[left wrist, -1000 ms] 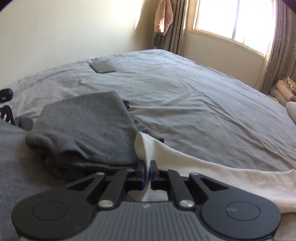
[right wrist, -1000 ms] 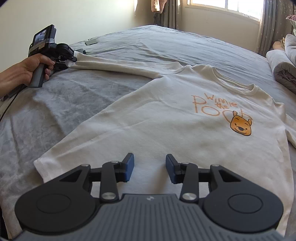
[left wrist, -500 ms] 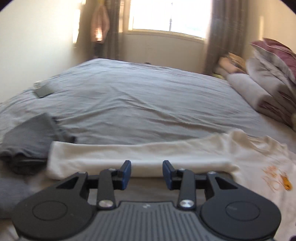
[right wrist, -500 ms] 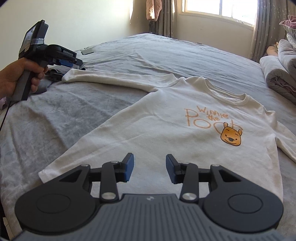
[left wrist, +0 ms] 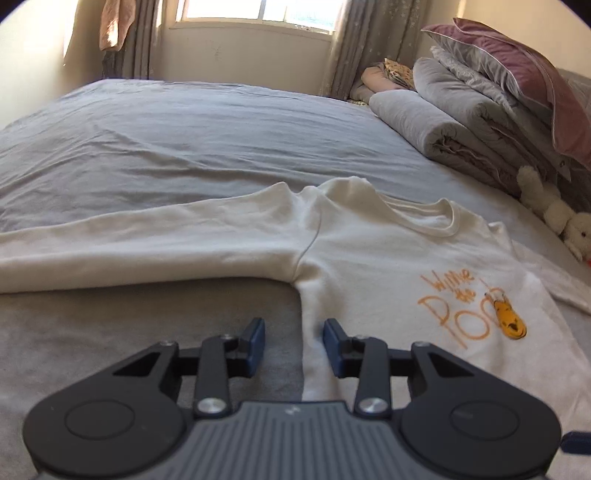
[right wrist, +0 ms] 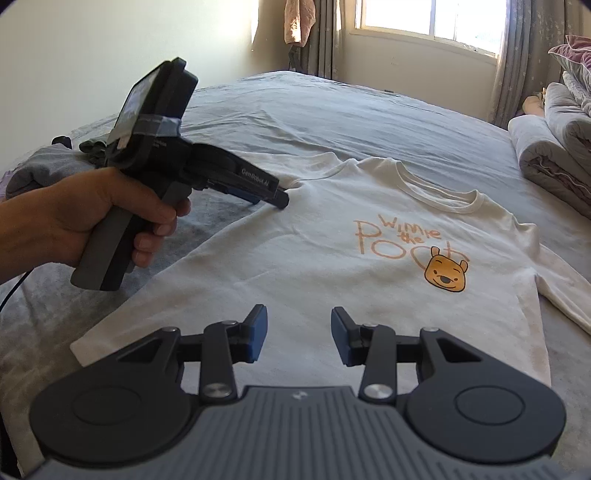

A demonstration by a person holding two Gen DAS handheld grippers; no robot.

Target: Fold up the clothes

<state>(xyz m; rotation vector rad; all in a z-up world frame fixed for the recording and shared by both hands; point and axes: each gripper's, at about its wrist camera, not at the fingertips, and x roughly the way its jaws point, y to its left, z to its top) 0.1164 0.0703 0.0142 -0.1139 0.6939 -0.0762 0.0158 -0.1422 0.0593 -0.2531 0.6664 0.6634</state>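
Observation:
A cream long-sleeved shirt (right wrist: pixel 332 258) with an orange bear print lies face up and spread flat on the grey bed (left wrist: pixel 184 140). Its left sleeve (left wrist: pixel 147 240) stretches straight out to the left. My left gripper (left wrist: pixel 294 332) hovers open just below the armpit, over the shirt's side edge, with nothing pinched. In the right wrist view a hand holds that left gripper (right wrist: pixel 280 199) with its tips near the shoulder seam. My right gripper (right wrist: pixel 298 325) is open above the shirt's lower part, close to the hem, and holds nothing.
Rolled grey blankets (left wrist: pixel 443 122) and a mauve pillow (left wrist: pixel 524 74) are stacked along the bed's right side, with a white plush toy (left wrist: pixel 554 210) beside them. A folded dark grey garment (right wrist: pixel 44 166) lies at the left behind the hand. A window (right wrist: pixel 436 22) is on the far wall.
My left gripper let go of the sleeve cuff, opened, and swept right along the sleeve to the armpit. The sleeve now lies straight. My right gripper stayed put.

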